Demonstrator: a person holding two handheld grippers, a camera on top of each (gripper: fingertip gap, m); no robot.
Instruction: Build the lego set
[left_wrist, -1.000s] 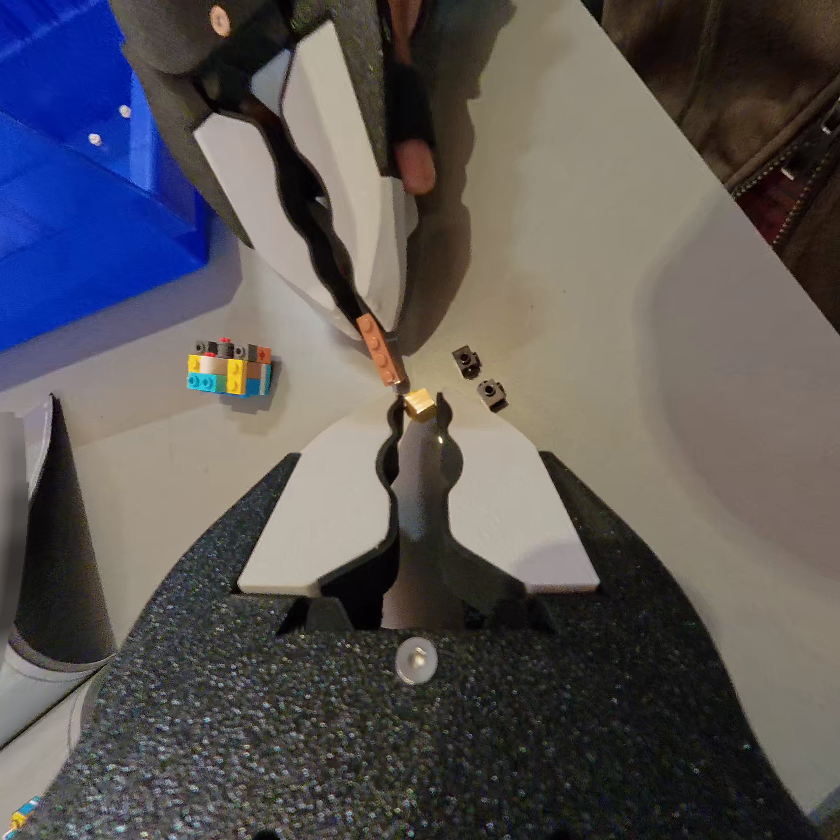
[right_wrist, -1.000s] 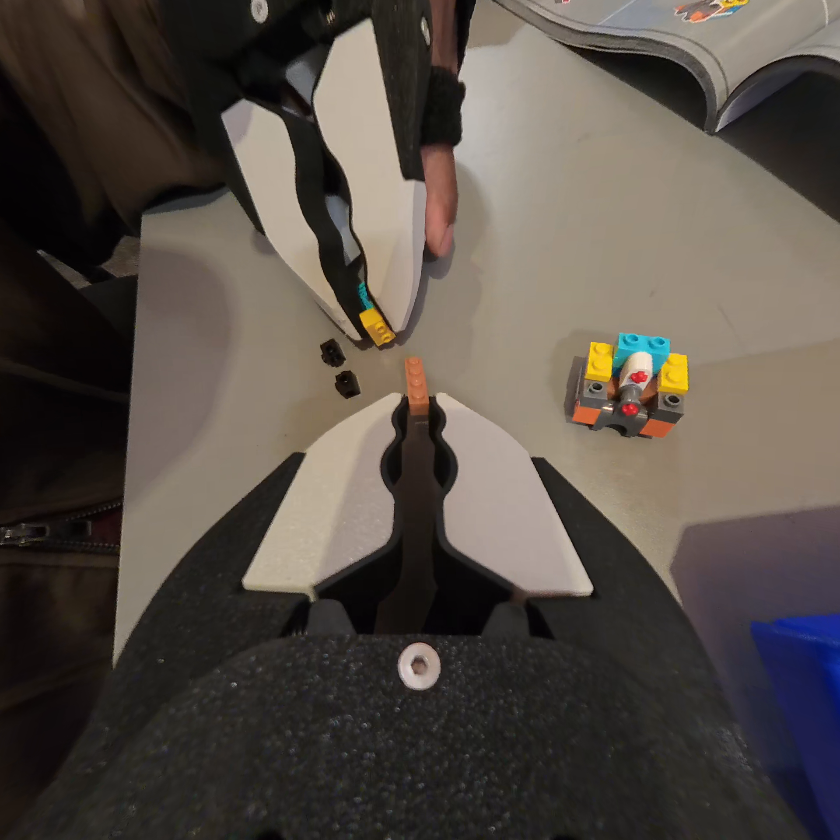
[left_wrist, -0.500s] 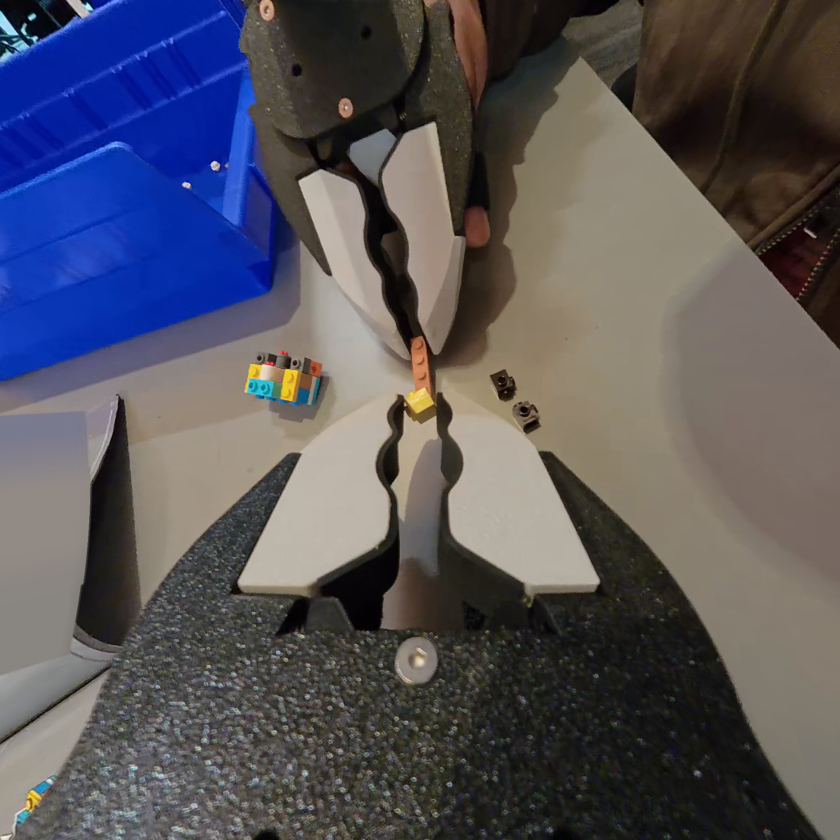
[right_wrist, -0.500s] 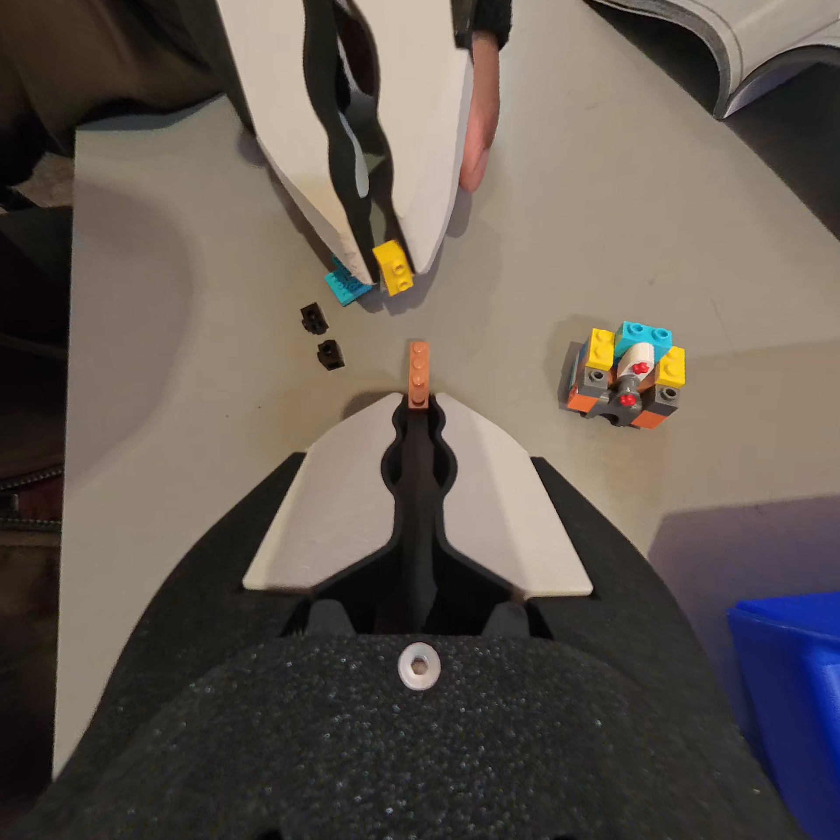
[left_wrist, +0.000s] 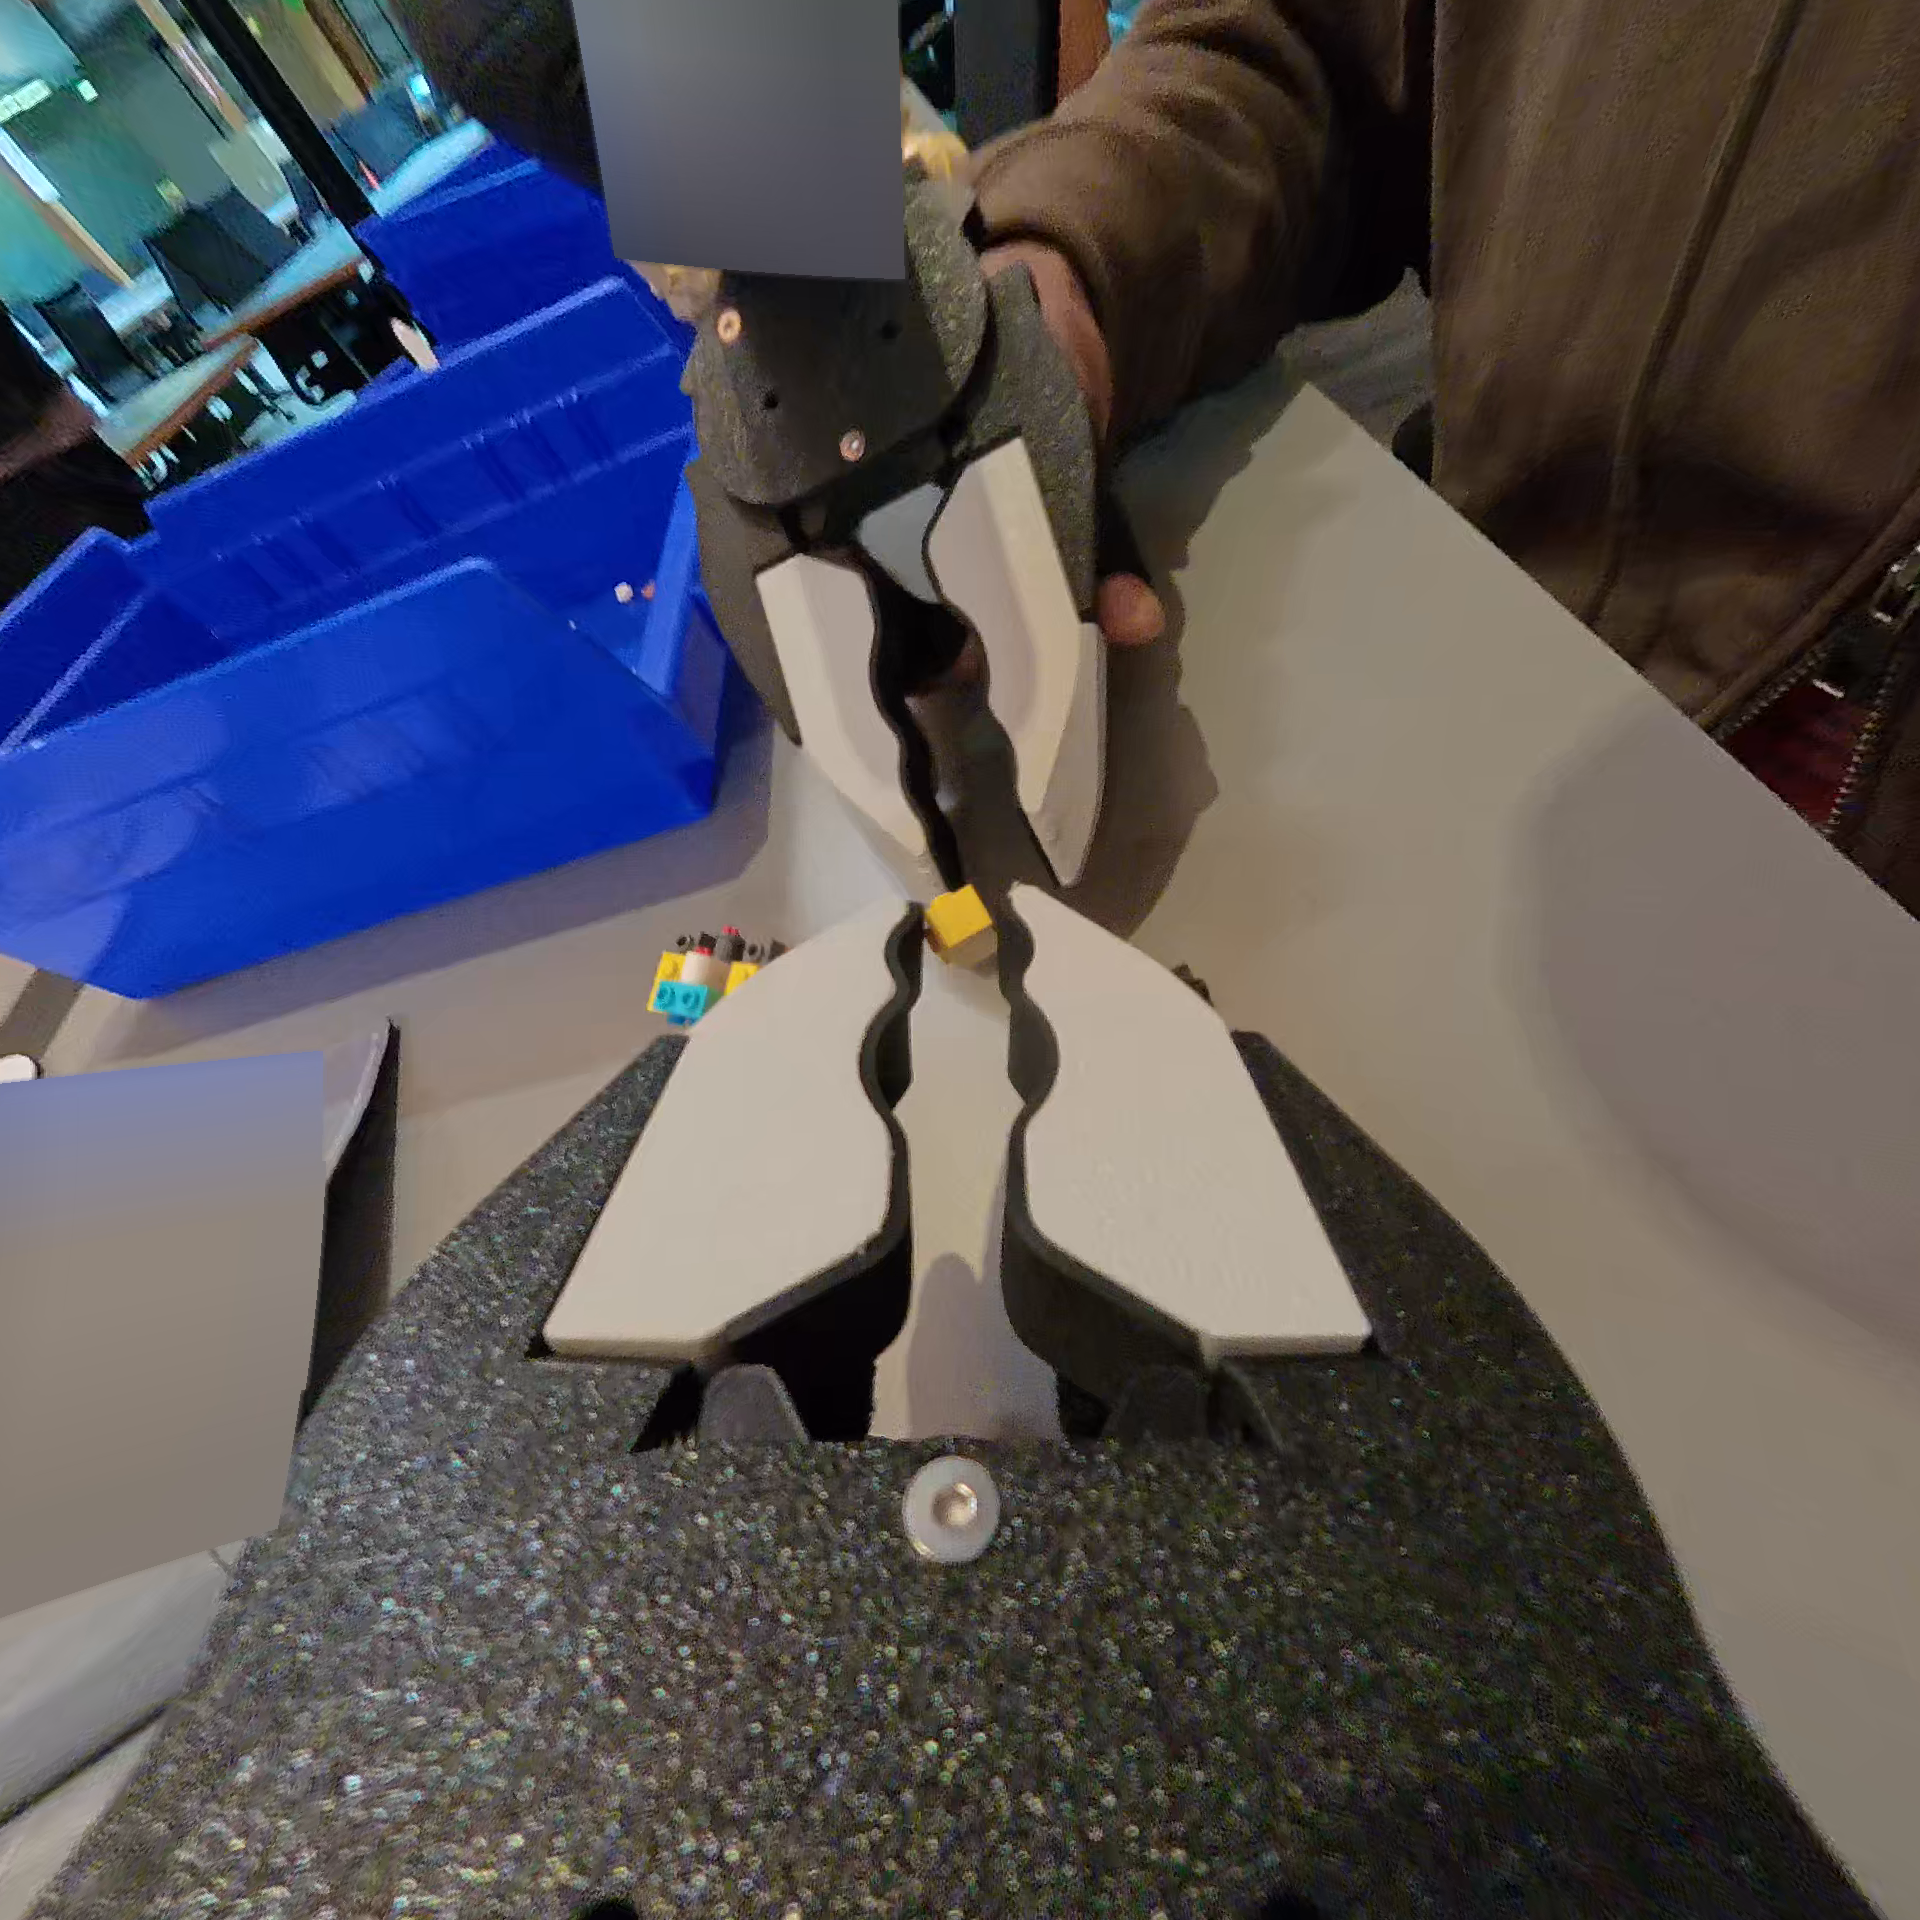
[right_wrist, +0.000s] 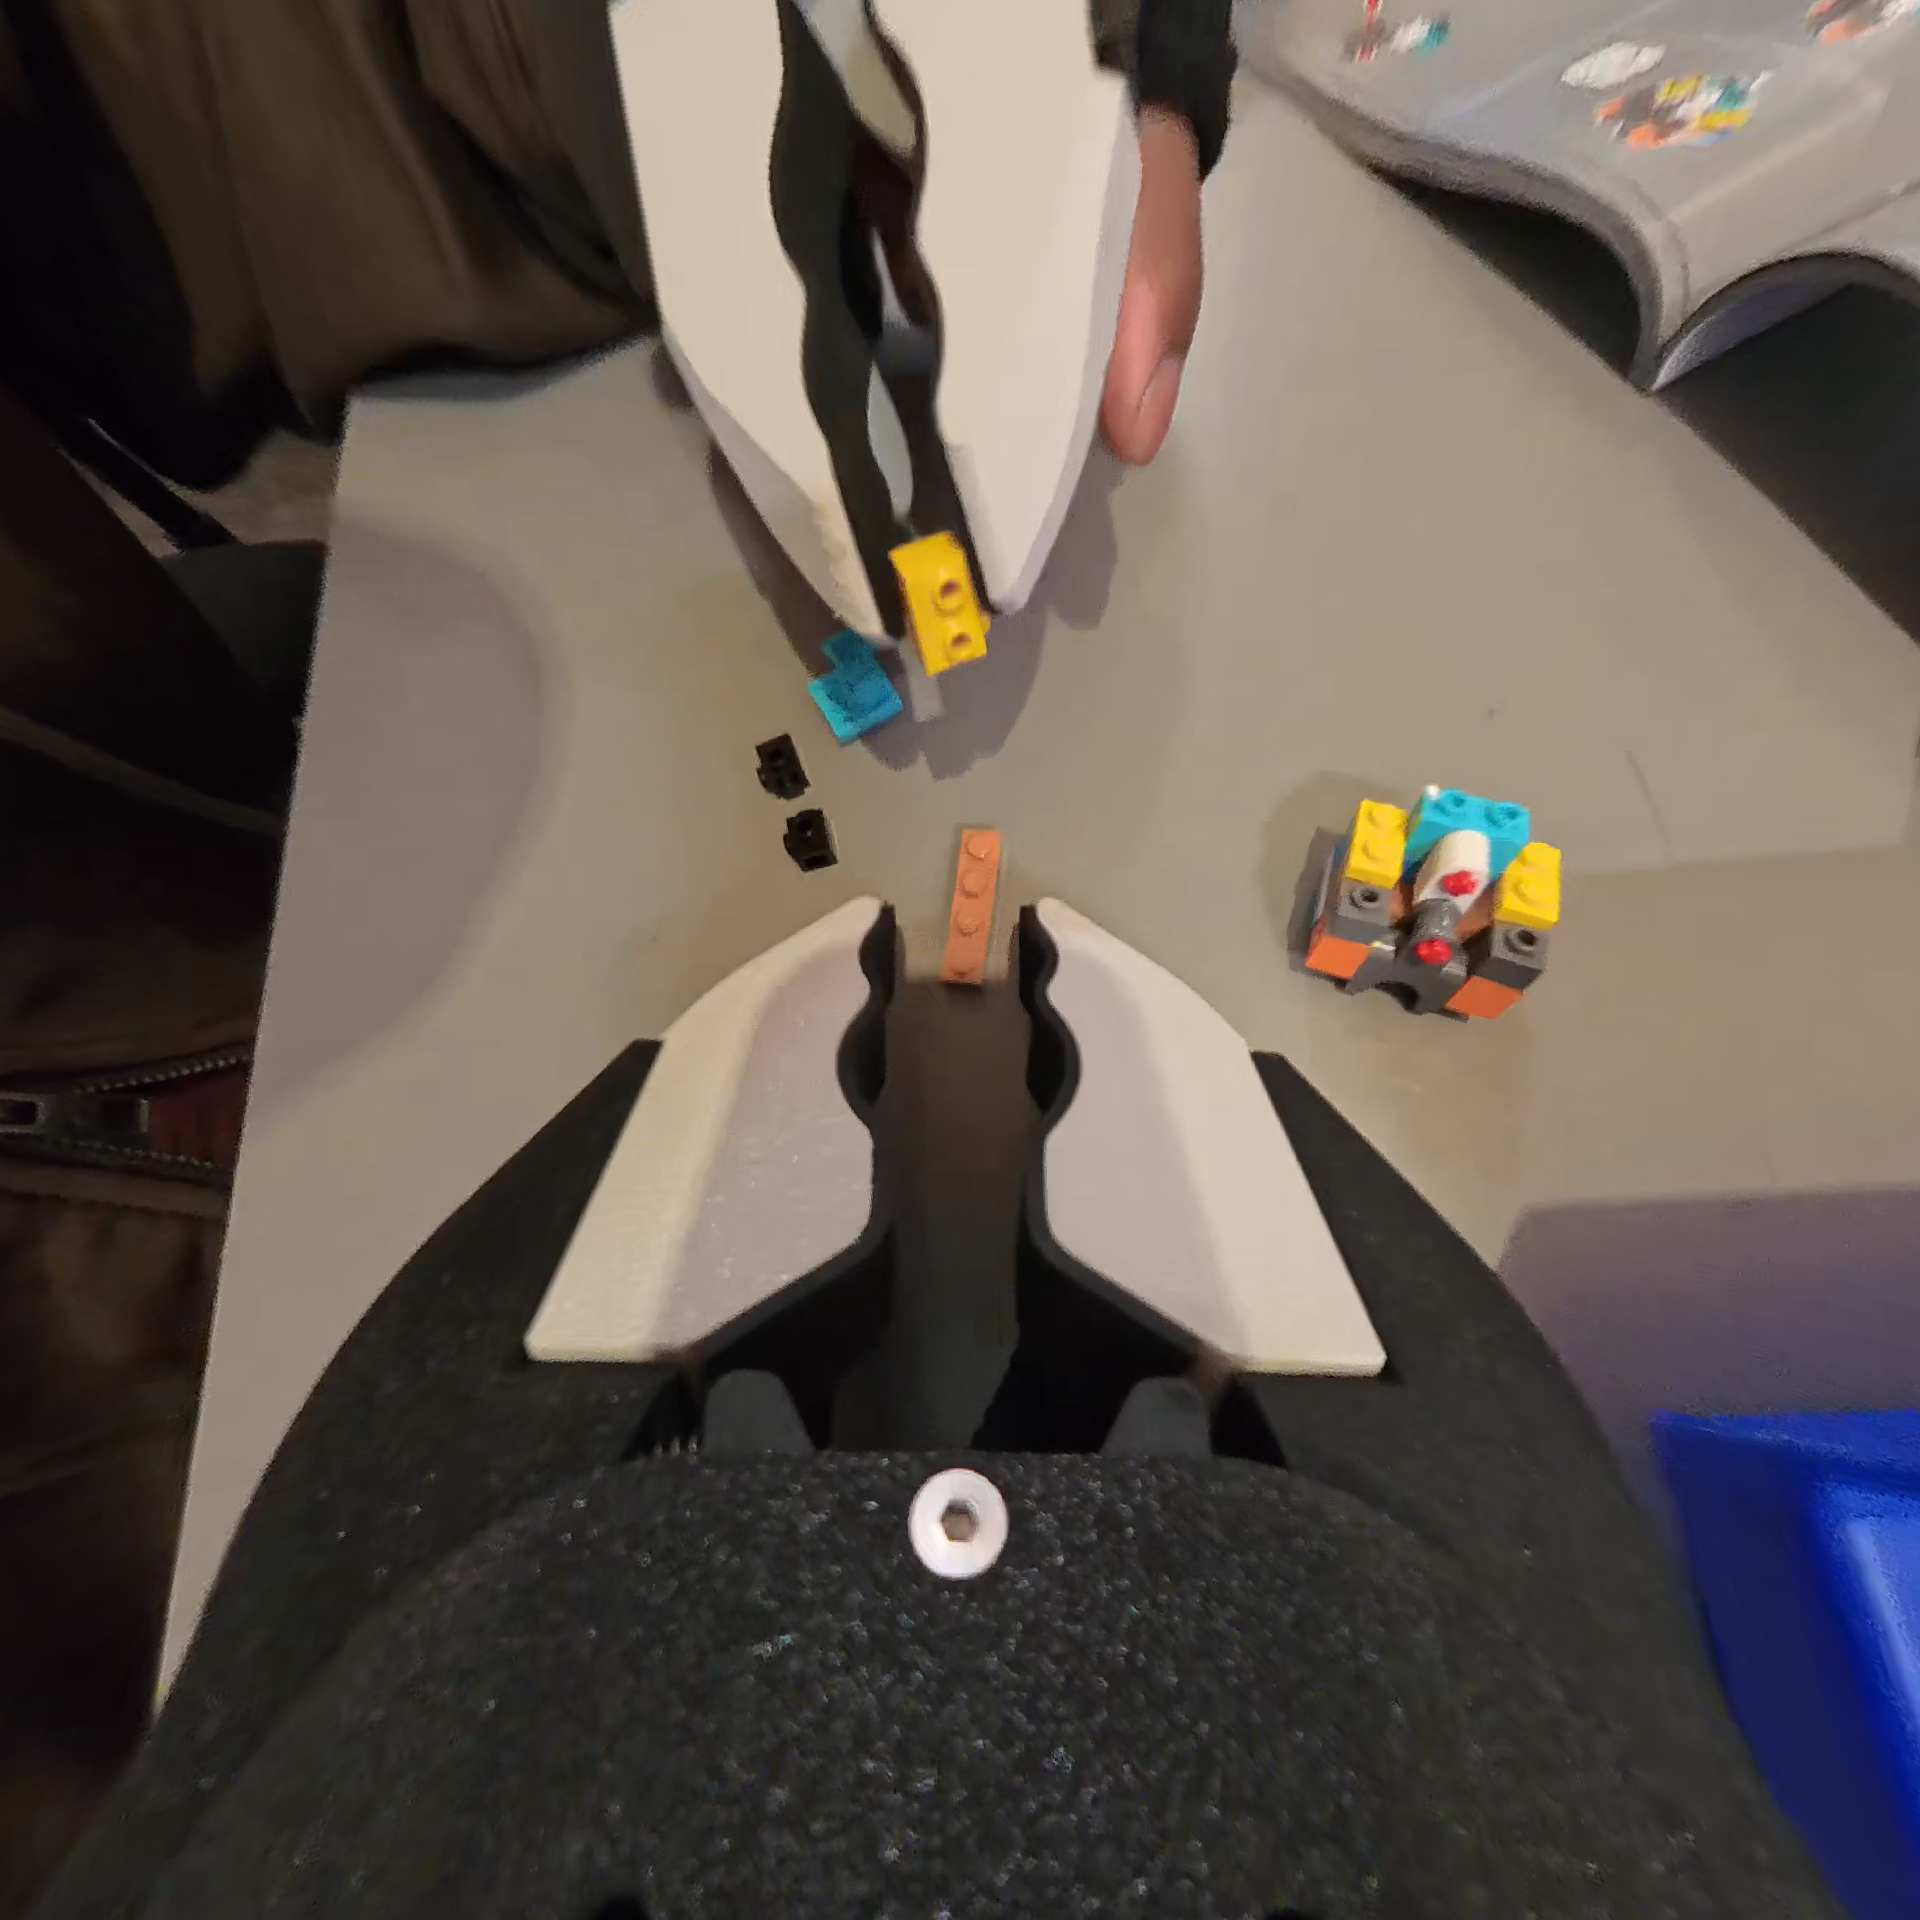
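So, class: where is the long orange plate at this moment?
In the right wrist view, the orange plate lies flat on the table, apart from the right gripper's open fingertips, with two black pieces to its left.

Place: an office-like workroom or lab, seemingly indoors.
Work surface: plain grey table (left_wrist: 1403, 831).
Storage: large blue bins (left_wrist: 364, 675) at the table's edge.
Background: rows of desks (left_wrist: 260, 312) with dark chairs, blurred.
Paper: open booklet (right_wrist: 1662, 177) lying on the table.
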